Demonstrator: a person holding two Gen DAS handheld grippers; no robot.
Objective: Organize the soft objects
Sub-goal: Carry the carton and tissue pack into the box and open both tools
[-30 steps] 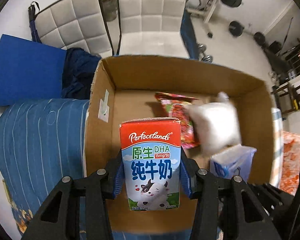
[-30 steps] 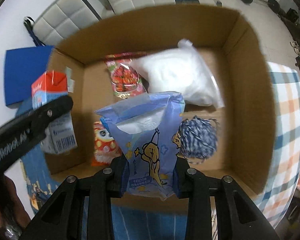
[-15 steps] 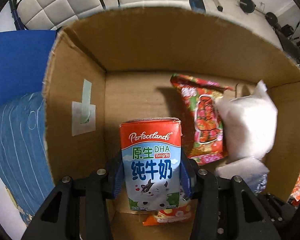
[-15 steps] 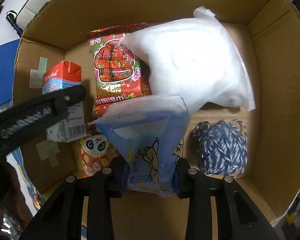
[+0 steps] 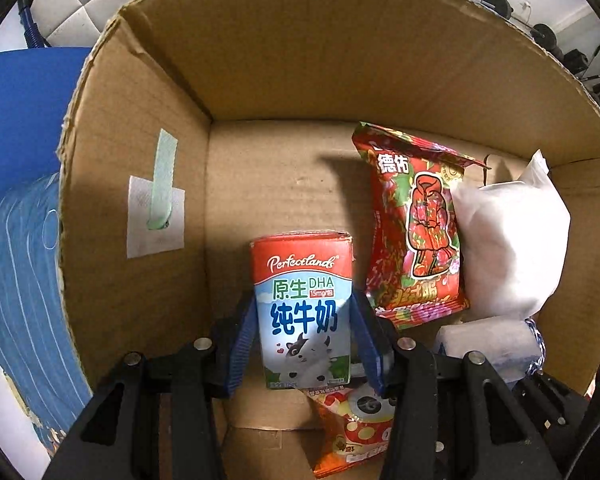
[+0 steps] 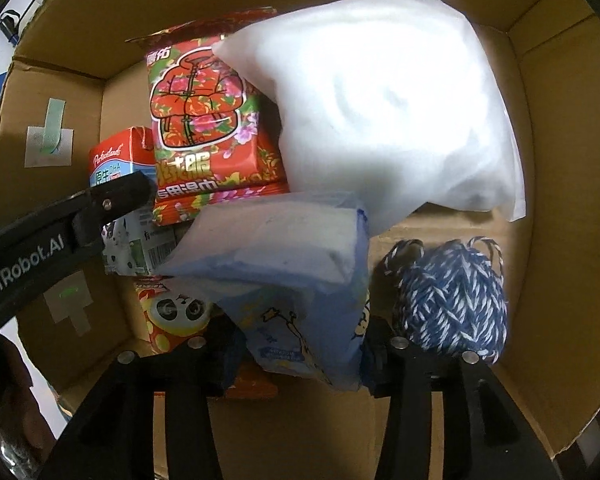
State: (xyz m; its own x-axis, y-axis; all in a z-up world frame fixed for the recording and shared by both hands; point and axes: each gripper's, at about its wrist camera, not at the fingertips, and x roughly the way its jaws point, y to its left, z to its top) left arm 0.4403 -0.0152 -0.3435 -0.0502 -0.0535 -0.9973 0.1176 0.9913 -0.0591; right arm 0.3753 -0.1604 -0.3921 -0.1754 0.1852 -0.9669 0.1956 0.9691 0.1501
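Soft goods are going into the brown cardboard box (image 5: 340, 60): my left gripper (image 5: 304, 336) has its jaws clamped on the red-and-blue milk carton (image 5: 303, 308), low by the left wall, and my right gripper (image 6: 300, 344) grips the pale blue tissue pack (image 6: 284, 276) beside the blue-and-white yarn ball (image 6: 452, 300). Next, I judge, both settle onto the floor and let go gently.

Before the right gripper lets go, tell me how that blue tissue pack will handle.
The tissue pack is probably soft and light: its film wrapper creases and bulges between the right gripper pads. It will likely flop flat, not stand or roll, possibly sagging onto the panda snack bag below.
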